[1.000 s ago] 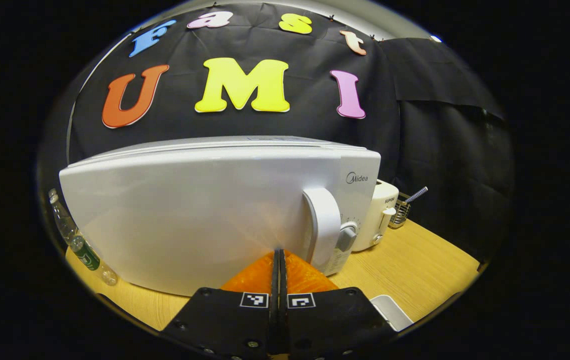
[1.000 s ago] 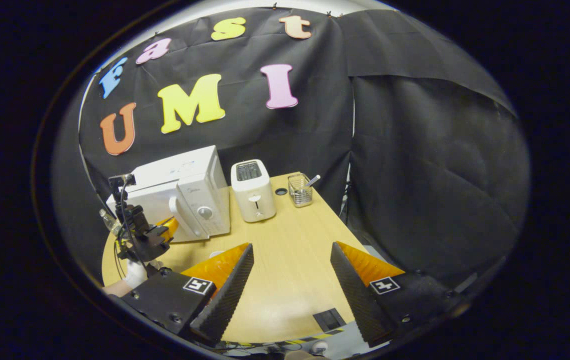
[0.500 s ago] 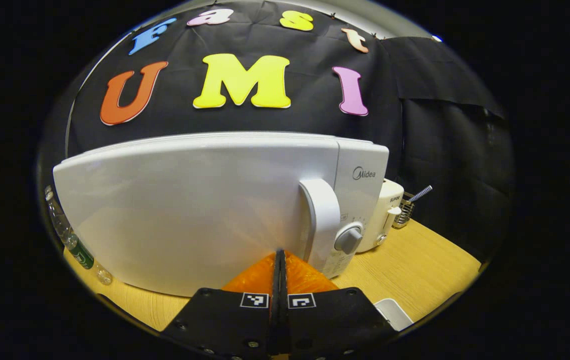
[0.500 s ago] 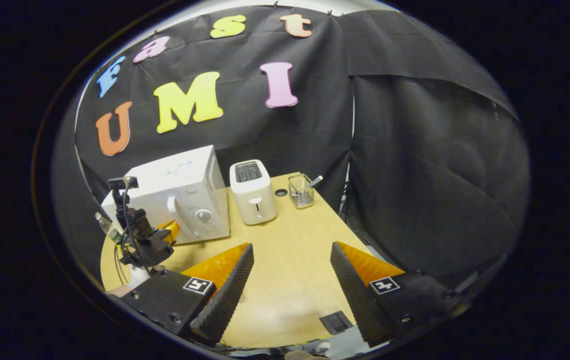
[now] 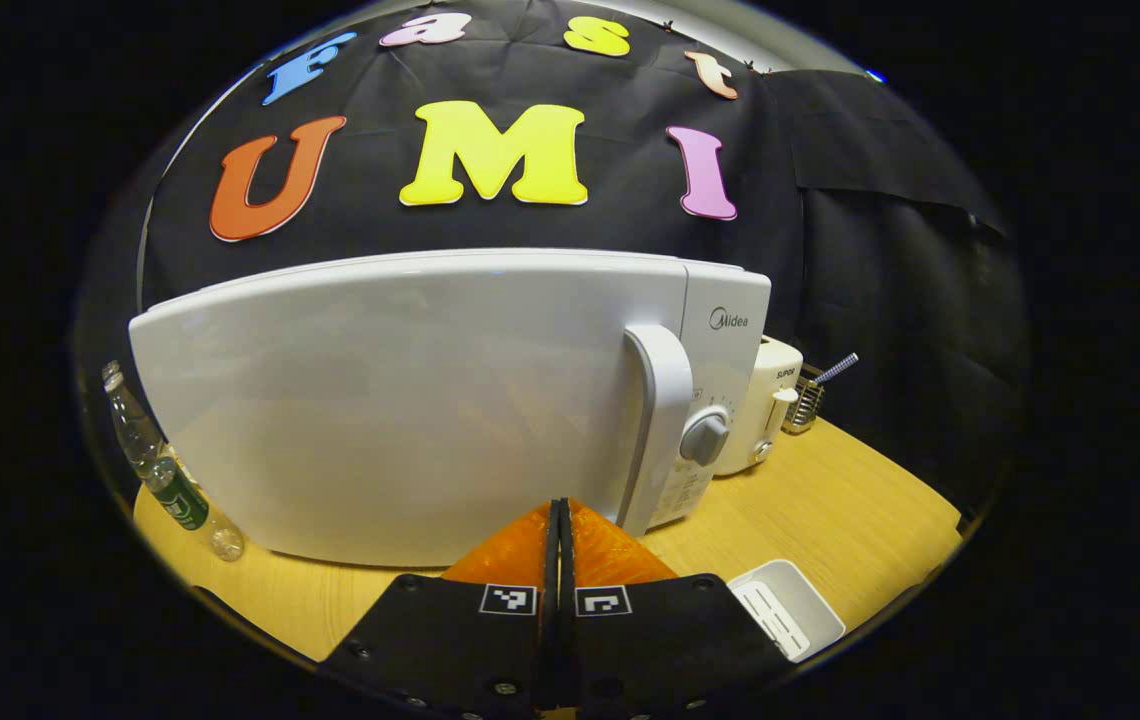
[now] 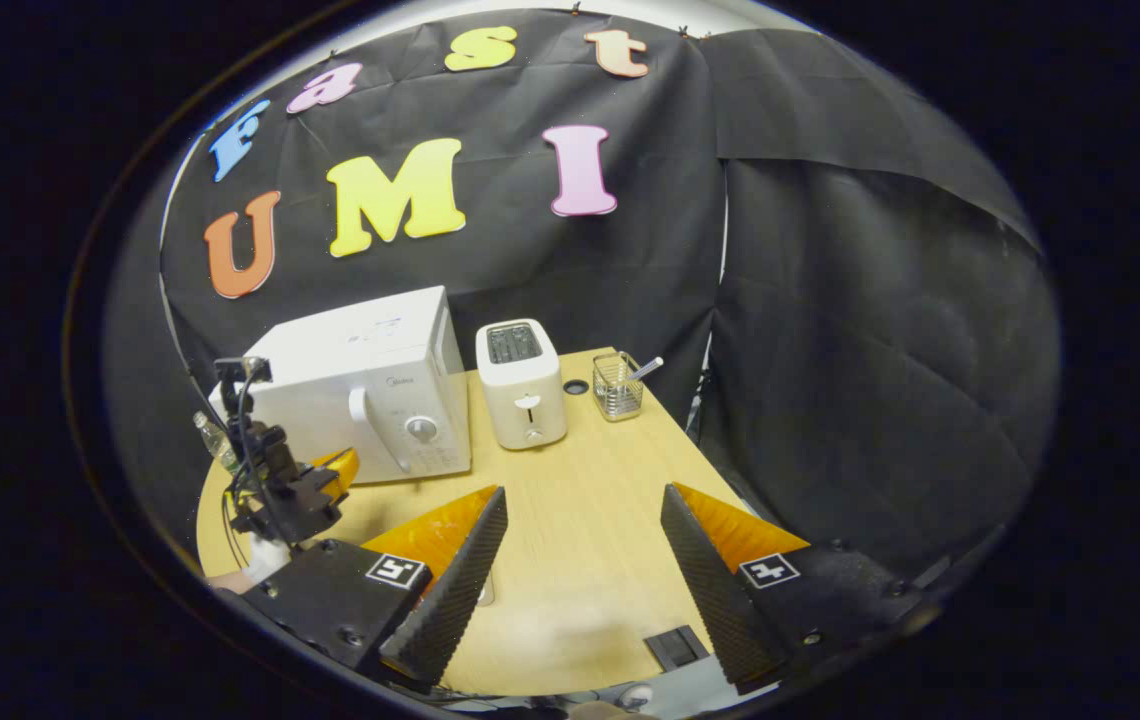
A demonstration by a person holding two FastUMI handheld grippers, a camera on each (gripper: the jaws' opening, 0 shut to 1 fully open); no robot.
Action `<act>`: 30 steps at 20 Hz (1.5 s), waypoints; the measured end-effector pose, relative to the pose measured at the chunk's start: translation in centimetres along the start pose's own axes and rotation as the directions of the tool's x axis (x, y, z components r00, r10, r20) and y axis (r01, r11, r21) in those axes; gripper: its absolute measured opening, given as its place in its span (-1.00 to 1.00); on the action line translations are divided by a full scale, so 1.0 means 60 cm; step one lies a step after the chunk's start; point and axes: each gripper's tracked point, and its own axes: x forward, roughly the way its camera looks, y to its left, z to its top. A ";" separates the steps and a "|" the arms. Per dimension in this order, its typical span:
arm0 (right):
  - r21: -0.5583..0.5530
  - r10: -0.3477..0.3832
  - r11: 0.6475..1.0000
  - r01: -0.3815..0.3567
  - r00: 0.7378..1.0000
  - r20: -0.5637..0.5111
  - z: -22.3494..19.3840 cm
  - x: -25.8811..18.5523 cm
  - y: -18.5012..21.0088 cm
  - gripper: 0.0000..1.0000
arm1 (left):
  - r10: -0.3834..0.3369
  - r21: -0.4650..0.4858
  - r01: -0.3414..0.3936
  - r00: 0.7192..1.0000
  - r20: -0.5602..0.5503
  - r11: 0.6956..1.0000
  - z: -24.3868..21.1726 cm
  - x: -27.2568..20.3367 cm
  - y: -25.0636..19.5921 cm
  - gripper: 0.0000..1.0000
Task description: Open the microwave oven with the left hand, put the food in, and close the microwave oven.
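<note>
One white microwave oven point(image 5: 410, 400) stands on the wooden table point(image 5: 830, 510), its door shut flush with the body and one curved vertical handle point(image 5: 658, 430) running down the door's right edge. In the left gripper view it takes up the middle, from about 9 o'clock across to 3 o'clock. One round grey dial point(image 5: 705, 437) sits on the control panel just right of the handle.

The left gripper point(image 5: 558, 520) sits at 6 o'clock in its own view, its two fingers pressed together with nothing between them, tips just in front of the lower edge of the door and apart from the handle. In the right gripper view the same gripper point(image 6: 330, 470) shows at about 8 o'clock, near the microwave's front.

The right gripper point(image 6: 580, 530) hovers over bare tabletop with its two fingers spread wide and empty, well apart from the microwave.

One cream toaster point(image 6: 522, 385) stands just right of the microwave, at about 12 o'clock from the right gripper. One wire utensil holder point(image 6: 617, 385) with a single utensil stands beyond it, towards 1 o'clock. One white rectangular tray point(image 5: 790, 620) lies at 4 o'clock in the left gripper view. At 8 o'clock there, I count one clear plastic bottle point(image 5: 165, 470) with a green label, leaning beside the microwave's left end. The food cannot be seen.
</note>
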 end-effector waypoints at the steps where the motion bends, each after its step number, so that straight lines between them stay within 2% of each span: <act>1: -0.001 0.007 1.000 -0.007 1.000 0.000 -0.003 -0.001 0.003 0.97 | 0.009 -0.002 -0.009 1.000 0.006 1.000 0.001 -0.024 0.015 -1.00; 7: -0.011 0.050 0.999 -0.050 0.999 -0.008 -0.028 -0.008 0.023 0.97 | 0.078 -0.010 -0.077 0.996 0.041 0.997 0.018 -0.125 0.061 -1.00; 8: -0.018 0.060 0.998 -0.060 0.998 -0.005 -0.030 -0.013 0.029 0.82 | 0.074 -0.005 -0.074 0.996 0.053 0.997 0.021 -0.137 0.062 -1.00; 9: -0.024 0.070 0.997 -0.070 0.998 0.000 -0.030 -0.019 0.036 0.82 | 0.050 -0.016 -0.049 0.997 0.052 0.999 0.023 -0.147 0.053 -1.00; 10: -0.030 0.079 0.996 -0.078 0.997 0.009 -0.028 -0.027 0.041 0.98 | 0.031 -0.026 -0.030 0.998 0.050 0.999 0.021 -0.156 0.047 -0.03; 11: -0.036 0.088 0.996 -0.088 0.996 0.017 -0.029 -0.033 0.047 0.98 | 0.053 -0.025 -0.052 0.997 0.052 0.998 0.026 -0.183 0.053 0.94; 14: -0.057 0.125 0.991 -0.121 0.990 0.063 -0.015 -0.062 0.063 0.98 | 0.102 -0.019 -0.101 0.990 0.100 0.995 0.057 -0.237 0.057 0.85; 15: -0.064 0.133 0.990 -0.128 0.988 0.082 -0.009 -0.071 0.065 0.98 | 0.115 -0.022 -0.113 0.986 0.117 0.993 0.074 -0.259 0.055 0.63; 16: -0.067 0.145 0.988 -0.139 0.985 0.098 -0.003 -0.081 0.069 0.98 | 0.137 -0.026 -0.135 0.982 0.132 0.991 0.092 -0.282 0.056 0.85; 19: -0.073 0.183 0.982 -0.174 0.972 0.147 0.022 -0.107 0.086 0.98 | 0.203 -0.068 -0.195 0.966 0.161 0.978 0.143 -0.351 0.056 0.85; 22: -0.089 0.219 0.975 -0.204 0.954 0.205 0.057 -0.134 0.102 0.97 | 0.196 -0.080 -0.183 0.960 0.202 0.980 0.198 -0.411 0.038 0.85; 24: -0.111 0.231 0.972 -0.210 0.940 0.251 0.086 -0.150 0.108 0.97 | 0.231 -0.070 -0.221 0.947 0.222 0.973 0.230 -0.445 0.046 0.85; 30: -0.130 0.254 0.967 -0.220 0.887 0.387 0.172 -0.196 0.134 0.98 | 0.277 -0.082 -0.264 0.927 0.255 0.961 0.293 -0.521 0.047 0.84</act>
